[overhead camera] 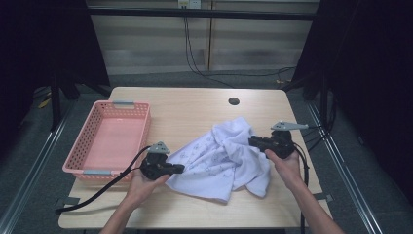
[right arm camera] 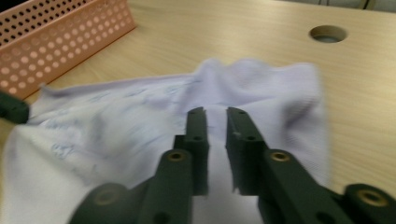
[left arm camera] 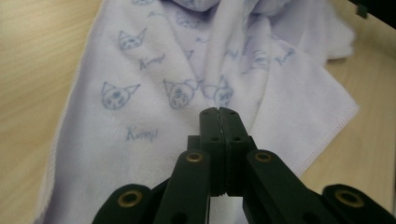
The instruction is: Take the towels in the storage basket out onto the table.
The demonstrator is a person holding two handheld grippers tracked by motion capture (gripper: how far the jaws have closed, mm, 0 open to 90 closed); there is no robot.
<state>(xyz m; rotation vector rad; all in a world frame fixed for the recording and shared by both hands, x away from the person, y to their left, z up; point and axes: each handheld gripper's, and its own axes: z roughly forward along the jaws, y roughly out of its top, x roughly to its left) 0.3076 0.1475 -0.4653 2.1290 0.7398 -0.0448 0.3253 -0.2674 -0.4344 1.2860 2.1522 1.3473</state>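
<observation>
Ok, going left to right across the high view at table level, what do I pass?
Pink basket → left gripper → white printed towel → right gripper.

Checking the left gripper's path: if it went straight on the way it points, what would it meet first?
Most likely the white printed towel: the left gripper, jaws shut, points right at it.

Soft printed terry towel [overhead camera: 221, 158], perforated glossy plastic basket [overhead camera: 87, 141], smooth matt wood-grain table [overhead camera: 195, 105]
</observation>
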